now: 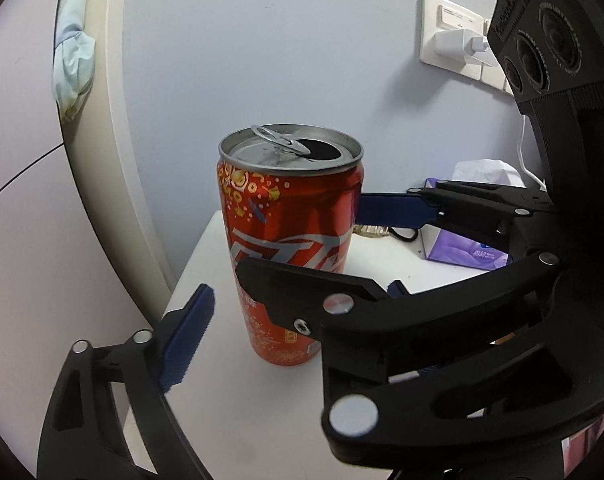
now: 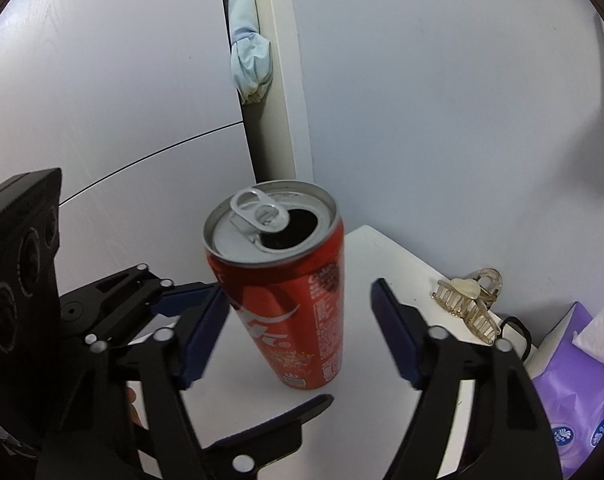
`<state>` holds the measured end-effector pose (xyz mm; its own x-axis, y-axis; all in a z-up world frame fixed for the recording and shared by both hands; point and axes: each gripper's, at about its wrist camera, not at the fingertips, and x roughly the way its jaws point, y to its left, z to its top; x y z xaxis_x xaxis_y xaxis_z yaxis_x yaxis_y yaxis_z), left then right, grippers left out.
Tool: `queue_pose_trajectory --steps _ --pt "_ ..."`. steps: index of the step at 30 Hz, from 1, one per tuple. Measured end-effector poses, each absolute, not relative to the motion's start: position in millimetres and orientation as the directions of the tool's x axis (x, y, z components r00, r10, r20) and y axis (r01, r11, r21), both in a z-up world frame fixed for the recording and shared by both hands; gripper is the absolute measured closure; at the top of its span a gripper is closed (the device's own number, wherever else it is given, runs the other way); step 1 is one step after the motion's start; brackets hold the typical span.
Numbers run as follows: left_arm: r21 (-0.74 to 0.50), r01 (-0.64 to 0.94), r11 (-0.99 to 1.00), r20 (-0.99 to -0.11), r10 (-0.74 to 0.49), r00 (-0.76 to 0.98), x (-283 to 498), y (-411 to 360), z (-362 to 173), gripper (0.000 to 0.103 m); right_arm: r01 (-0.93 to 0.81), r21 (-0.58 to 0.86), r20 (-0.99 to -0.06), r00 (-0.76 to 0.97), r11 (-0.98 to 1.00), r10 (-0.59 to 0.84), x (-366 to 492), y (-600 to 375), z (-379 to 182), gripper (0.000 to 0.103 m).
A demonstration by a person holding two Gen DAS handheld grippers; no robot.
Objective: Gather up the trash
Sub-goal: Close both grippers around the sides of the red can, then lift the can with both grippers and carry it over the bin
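In the right wrist view our right gripper (image 2: 298, 332) stands released, its blue pads (image 2: 206, 332) either side of the red can (image 2: 286, 300) with a gap showing on both sides, so nothing is grasped. In the left wrist view our left gripper (image 1: 282, 308) is likewise released: one blue pad (image 1: 188, 340) sits clear of the can (image 1: 290, 216) at lower left, while its other finger is hidden behind the right gripper crossing the frame. The opened can stands upright on the white surface (image 2: 381, 248), centre frame, tab raised. Towards the lower right lie a clear hair claw (image 2: 471, 304), a black hair tie (image 2: 517, 332) and a purple tissue pack (image 2: 573, 392). A wall socket (image 1: 453, 36) sits at upper right of the left view.
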<state>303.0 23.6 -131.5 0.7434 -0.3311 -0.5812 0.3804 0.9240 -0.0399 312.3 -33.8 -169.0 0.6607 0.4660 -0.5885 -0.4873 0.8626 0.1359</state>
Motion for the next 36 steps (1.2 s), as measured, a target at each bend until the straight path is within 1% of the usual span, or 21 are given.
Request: queue_pose_trajectory --steps 1,3,5,7,12,14,25,36 --pt "-0.041 0.381 0.924 -0.582 -0.332 0.742 304 23 -131 0.023 -0.489 0.136 -0.588 0.660 0.861 0.468 313 -33 -168 0.043" --pt "-0.040 0.381 0.924 -0.582 -0.331 0.743 301 24 -131 0.030 -0.497 0.132 -0.586 0.659 0.858 0.472 313 -30 -167 0.047" --pt "-0.036 0.380 0.924 -0.584 -0.328 0.743 299 23 -131 0.035 -0.499 0.132 -0.586 0.657 0.856 0.474 314 -29 -166 0.047" --pt "-0.035 0.381 0.924 -0.583 -0.329 0.743 299 21 -130 0.037 -0.499 0.135 -0.584 0.658 0.856 0.476 315 -28 -165 0.047" --pt "-0.048 0.382 0.923 -0.581 -0.337 0.741 293 27 -126 0.050 -0.486 0.154 -0.576 0.664 0.860 0.478 312 -36 -162 0.048" --pt "-0.047 0.386 0.921 -0.581 -0.339 0.740 291 27 -123 0.052 -0.486 0.157 -0.571 0.665 0.860 0.481 309 -40 -161 0.048" --pt "-0.045 0.386 0.921 -0.569 -0.341 0.748 273 33 -109 0.053 -0.498 0.153 -0.552 0.674 0.854 0.492 302 -44 -154 0.048" --pt "-0.038 0.385 0.922 -0.545 -0.343 0.765 239 46 -77 0.053 -0.528 0.163 -0.511 0.678 0.834 0.529 274 -48 -130 0.048"
